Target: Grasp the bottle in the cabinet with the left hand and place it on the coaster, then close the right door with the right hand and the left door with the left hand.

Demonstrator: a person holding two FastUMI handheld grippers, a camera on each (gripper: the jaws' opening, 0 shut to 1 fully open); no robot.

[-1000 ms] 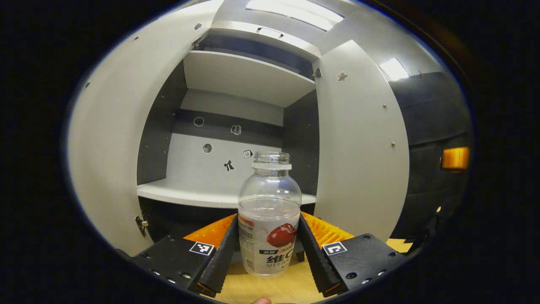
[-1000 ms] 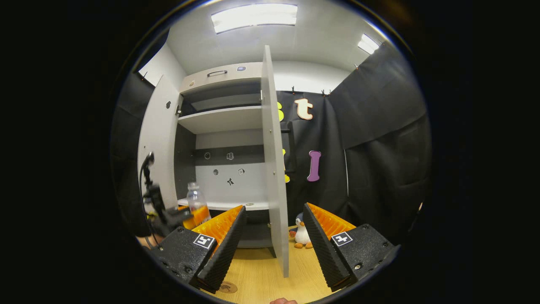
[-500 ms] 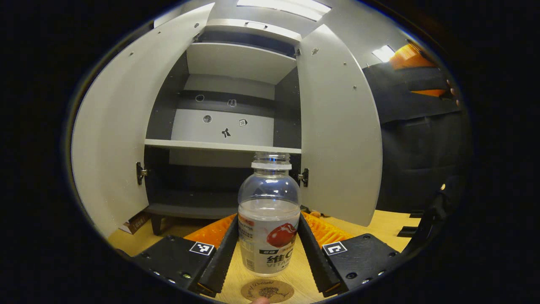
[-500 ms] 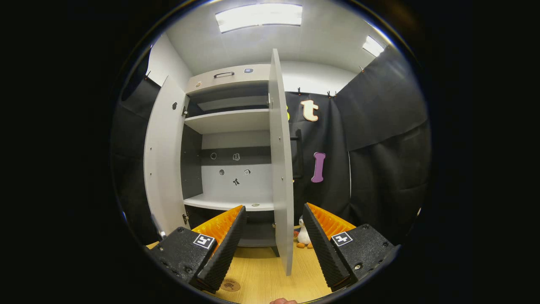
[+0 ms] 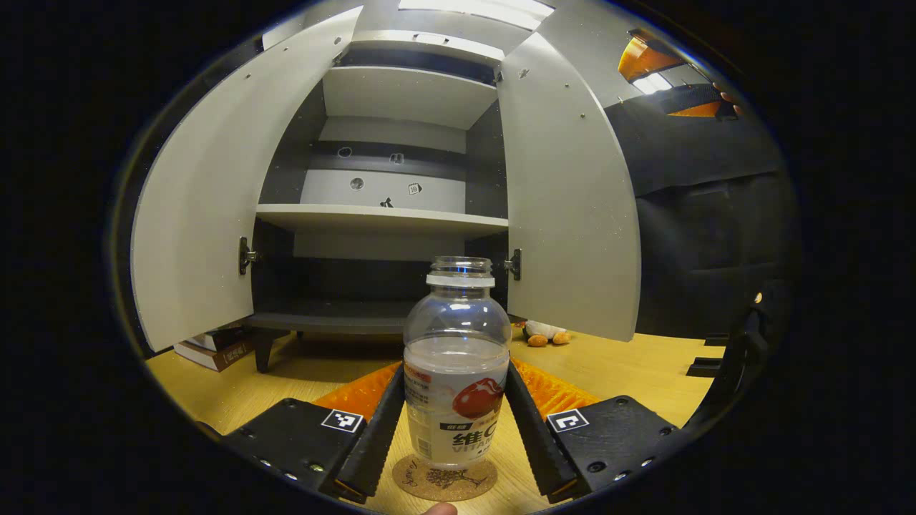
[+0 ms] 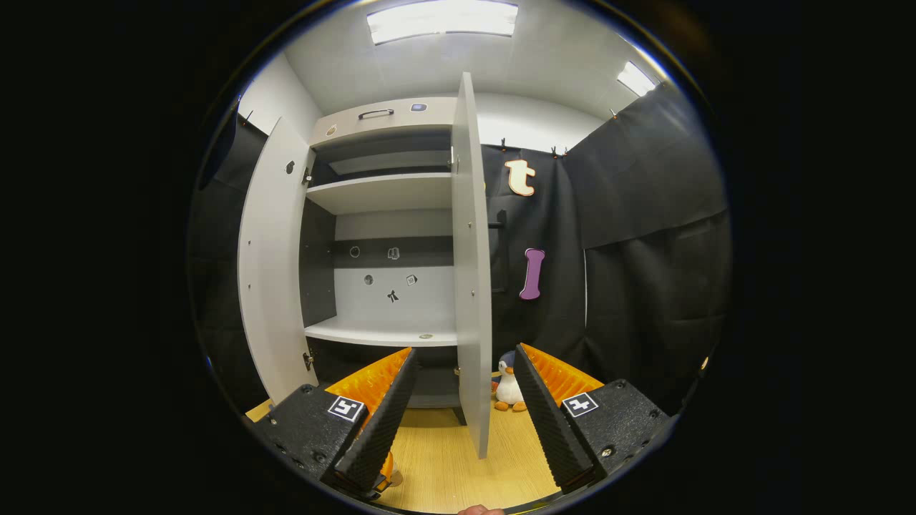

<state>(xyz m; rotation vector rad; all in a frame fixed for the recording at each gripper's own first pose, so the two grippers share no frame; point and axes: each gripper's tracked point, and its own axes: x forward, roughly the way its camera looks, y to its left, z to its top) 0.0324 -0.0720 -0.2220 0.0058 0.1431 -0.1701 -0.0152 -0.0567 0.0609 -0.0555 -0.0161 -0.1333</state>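
A clear uncapped bottle [image 5: 458, 322] with a red-and-white label and a little liquid stands upright between the fingers of my left gripper [image 5: 455, 375], which is shut on it. Its base sits at the round cork coaster [image 5: 444, 479] on the wooden table; I cannot tell whether it rests there. The grey cabinet stands behind with its left door [image 5: 207, 200] and right door [image 5: 565, 200] swung open. My right gripper [image 6: 461, 422] is open and holds nothing. The right door's edge [image 6: 472, 286] faces it head-on, and the left door [image 6: 272, 265] is farther left.
Books [image 5: 215, 350] lie under the cabinet's left side. A penguin toy [image 5: 542, 331] [image 6: 508, 386] stands on the table by the right door. The cabinet's shelves [image 5: 379, 214] are bare. The other gripper [image 5: 665, 79] shows high at the right of the left gripper view.
My left gripper has come down from shelf height with the bottle, and the coaster now lies right under it. The right gripper has shifted only slightly in front of the right door.
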